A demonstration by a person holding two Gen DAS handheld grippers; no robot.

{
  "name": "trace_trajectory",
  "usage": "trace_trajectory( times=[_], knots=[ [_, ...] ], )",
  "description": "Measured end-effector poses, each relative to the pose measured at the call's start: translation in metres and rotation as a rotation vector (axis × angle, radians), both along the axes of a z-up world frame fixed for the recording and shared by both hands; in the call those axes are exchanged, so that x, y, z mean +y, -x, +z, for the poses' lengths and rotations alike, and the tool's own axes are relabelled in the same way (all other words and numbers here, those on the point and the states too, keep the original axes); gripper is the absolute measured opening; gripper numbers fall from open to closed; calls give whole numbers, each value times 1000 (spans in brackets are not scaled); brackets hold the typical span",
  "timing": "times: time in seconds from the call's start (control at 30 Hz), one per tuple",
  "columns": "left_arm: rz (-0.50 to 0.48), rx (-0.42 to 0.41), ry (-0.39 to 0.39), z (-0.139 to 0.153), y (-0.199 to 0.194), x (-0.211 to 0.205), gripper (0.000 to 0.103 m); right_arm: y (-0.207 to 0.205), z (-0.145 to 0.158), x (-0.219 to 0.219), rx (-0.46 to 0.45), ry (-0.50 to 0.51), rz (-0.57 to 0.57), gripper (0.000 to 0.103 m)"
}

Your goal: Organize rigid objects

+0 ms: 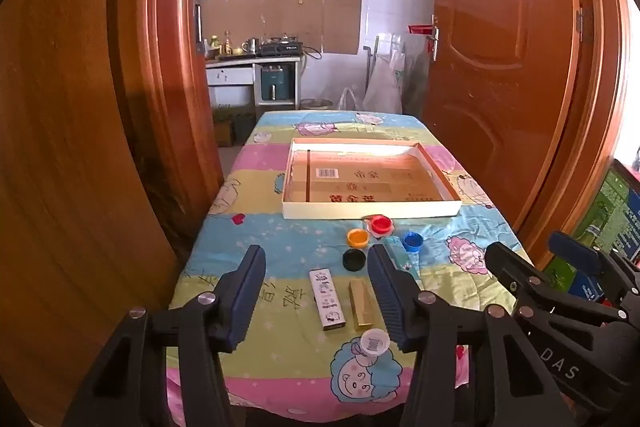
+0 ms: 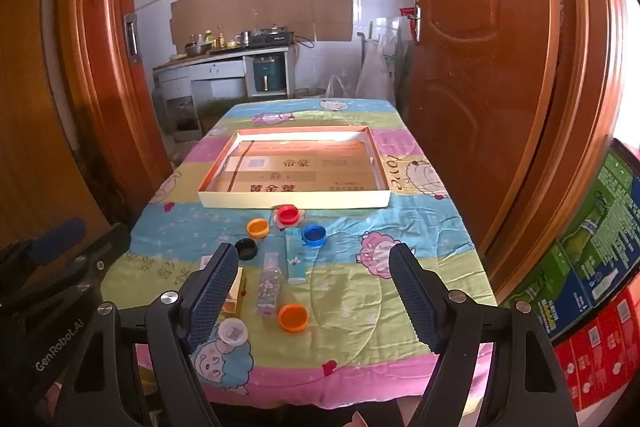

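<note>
Left-wrist view showed the left gripper point(image 1: 316, 291) with jaws wide apart and nothing held, above the near end of the table point(image 1: 256, 199). Between its fingers lay a white bar point(image 1: 327, 299), a gold bar point(image 1: 360, 303) and a white cap point(image 1: 373, 341). Beyond sat black point(image 1: 354, 260), yellow point(image 1: 357, 238), red point(image 1: 380, 225) and blue point(image 1: 413, 241) caps, in front of the tray point(image 1: 370, 207).

Right-wrist view showed the right gripper point(image 2: 316, 293) equally wide and holding nothing. A clear tube point(image 2: 269, 285), a teal tube point(image 2: 294, 256) and an orange cap point(image 2: 293, 317) lay between its fingers.
</note>
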State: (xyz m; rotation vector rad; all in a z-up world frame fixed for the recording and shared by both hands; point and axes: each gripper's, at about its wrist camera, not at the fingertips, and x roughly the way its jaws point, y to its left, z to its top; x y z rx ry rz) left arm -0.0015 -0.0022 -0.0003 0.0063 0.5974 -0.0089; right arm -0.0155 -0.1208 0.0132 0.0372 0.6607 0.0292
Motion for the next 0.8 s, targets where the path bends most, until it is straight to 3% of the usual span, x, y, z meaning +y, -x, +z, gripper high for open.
trace_trajectory(
  times=[0.07,0.13,0.33,0.8],
  knots=[
    [-5,-23,4,-1,9,-4,51,0,0,0,-2,0,1,79],
    [-4,19,2,-2,3,-7,51,0,0,1,-2,-2,1,79],
    [-4,37,32,-5,-4,1,51,-1,0,7,-4,4,3,79],
    [3,34,32,-5,-4,5,51,3,0,5,-4,0,7,79]
  ],
)
